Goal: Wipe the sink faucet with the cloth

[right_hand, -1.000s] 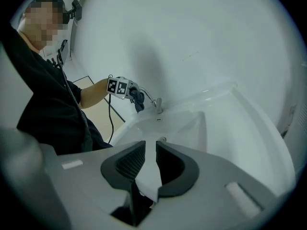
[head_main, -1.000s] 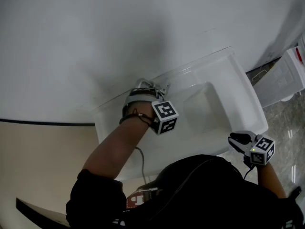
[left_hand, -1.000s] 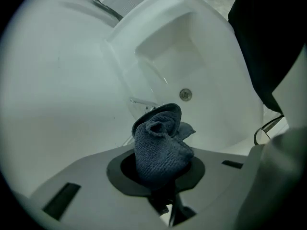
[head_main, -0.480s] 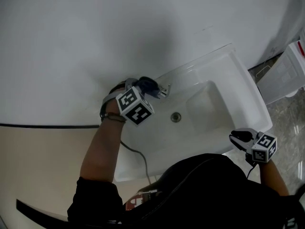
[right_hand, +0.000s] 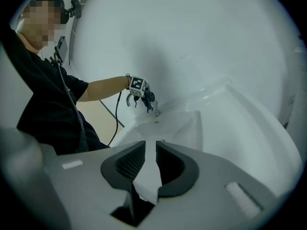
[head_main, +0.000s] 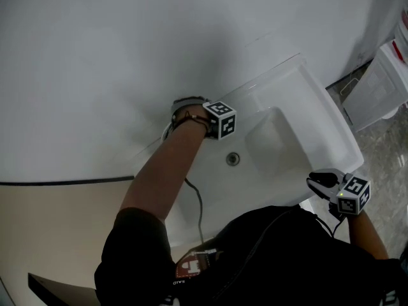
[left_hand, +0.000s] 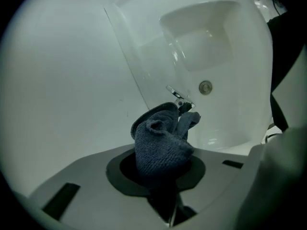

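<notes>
Clearly, the left gripper is clamping the bunched blue-grey cloth between its jaws, and the cloth's loose tip is sitting right at the small chrome faucet on the back rim of the white sink; whether it is actually pressing on the metal is hard to tell. The main risk is that only that floppy tip is brushing the faucet, so the wipe is probably covering little of it. Pushing harder could drag the cloth out of the jaws and drop it into the basin near the drain, or bring the gripper's hard front against the chrome and scratch it. The right gripper is hovering at the sink's front edge, jaws narrowly apart on nothing, and is giving no support.
</notes>
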### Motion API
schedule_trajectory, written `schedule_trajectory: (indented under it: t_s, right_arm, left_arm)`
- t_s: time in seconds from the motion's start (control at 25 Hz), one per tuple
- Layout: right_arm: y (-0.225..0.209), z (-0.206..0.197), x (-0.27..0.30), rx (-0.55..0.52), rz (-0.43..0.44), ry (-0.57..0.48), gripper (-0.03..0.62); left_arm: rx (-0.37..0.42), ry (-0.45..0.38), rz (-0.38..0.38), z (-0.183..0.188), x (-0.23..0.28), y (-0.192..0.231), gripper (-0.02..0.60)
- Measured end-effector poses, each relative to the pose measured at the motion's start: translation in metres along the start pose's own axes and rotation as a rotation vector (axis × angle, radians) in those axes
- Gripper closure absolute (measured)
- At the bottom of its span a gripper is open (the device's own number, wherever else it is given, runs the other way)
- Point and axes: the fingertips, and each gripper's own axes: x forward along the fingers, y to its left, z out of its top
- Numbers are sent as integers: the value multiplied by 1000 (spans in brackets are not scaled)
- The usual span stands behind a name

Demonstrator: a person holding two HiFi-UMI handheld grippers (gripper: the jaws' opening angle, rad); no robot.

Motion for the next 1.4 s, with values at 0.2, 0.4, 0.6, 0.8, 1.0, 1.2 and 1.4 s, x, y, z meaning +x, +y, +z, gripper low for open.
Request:
schedule_trajectory:
  t_s: [0.2,0.4,0.6,0.8,1.0,1.2,1.4]
  right_arm:
    - [-12,-5,-15,35,-34,-30,531]
    - [-11,-3,-13,31,-38,-36,531]
    - [2,11,0,1,-2,-26,531]
    - [13,16,17,-21,22,2,531]
    - [31,22,36,-52,57,45,530]
    - [45,26,56,-89,62,81,530]
    - [60,26,69,-116,59,127,531]
  left_arm:
    - [-74,-30,-148,6,14,-2,506]
    - [-280,-257,-389,-22,-24,-1,506]
    - [-465,-451,-576,-84,-56,3,506]
    - [-608,-526,-628,-142,-32,-36,506]
    - [-729,-690,-563,-150,-22,-83,508]
    - [-704,-757,-431,-136,-6,-119,508]
    - [-775,-925,-390,-109,22,-124,508]
